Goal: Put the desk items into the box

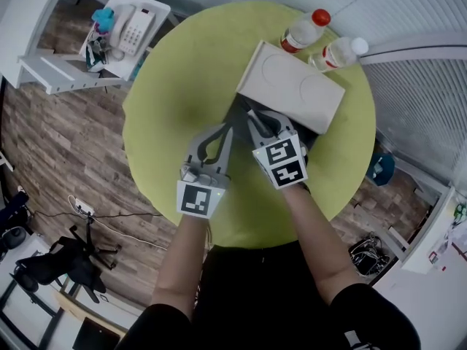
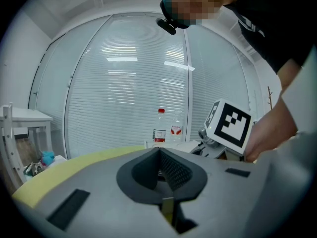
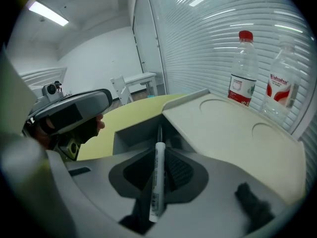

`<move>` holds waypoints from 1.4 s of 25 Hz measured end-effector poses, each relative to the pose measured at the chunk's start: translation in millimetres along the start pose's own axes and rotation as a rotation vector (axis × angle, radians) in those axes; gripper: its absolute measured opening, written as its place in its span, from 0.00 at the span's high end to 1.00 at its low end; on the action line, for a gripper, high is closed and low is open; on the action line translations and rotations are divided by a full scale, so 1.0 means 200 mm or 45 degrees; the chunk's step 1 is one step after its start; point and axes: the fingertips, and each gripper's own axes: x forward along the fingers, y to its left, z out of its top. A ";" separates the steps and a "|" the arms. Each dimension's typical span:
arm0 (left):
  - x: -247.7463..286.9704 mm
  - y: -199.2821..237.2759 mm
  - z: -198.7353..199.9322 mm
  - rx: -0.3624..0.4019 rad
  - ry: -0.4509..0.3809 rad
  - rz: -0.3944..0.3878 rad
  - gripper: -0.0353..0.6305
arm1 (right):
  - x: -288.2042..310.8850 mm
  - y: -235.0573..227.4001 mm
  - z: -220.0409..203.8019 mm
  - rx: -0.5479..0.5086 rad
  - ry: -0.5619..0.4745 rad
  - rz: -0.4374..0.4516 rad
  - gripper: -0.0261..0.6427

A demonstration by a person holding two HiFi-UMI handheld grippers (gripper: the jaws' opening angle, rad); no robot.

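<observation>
The round yellow-green worktop [image 1: 175, 71] looks matt and smooth. The white plastic-looking box [image 1: 292, 86] has a smooth, dull-satin lid. The clear red-capped plastic bottle [image 3: 241, 68] is glossy. The right gripper [image 3: 161, 150] is matt grey plastic with dark, finely cross-hatched pads [image 3: 181, 172]. The slim white marker pen [image 3: 157, 182] in its jaws has a smooth, faintly shiny barrel. The floor [image 1: 66, 159] shows rough wood-look planks.

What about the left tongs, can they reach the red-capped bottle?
Probably yes, going round: white box stands between left tongs and clear red-capped bottle; yellow table beside it is bare.
</observation>
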 end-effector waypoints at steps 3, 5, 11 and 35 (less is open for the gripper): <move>0.00 0.01 -0.02 0.009 0.021 -0.007 0.93 | 0.02 0.00 -0.01 0.007 0.014 -0.002 0.86; 0.01 0.01 -0.03 0.019 0.028 -0.013 0.93 | 0.03 -0.01 -0.01 0.006 0.026 -0.007 0.86; 0.02 0.03 -0.05 0.007 0.034 -0.016 0.93 | 0.09 0.01 -0.02 0.011 0.080 0.017 0.86; 0.02 0.01 -0.05 0.030 0.028 0.004 0.93 | -0.04 0.04 0.07 -0.037 -0.025 0.059 0.84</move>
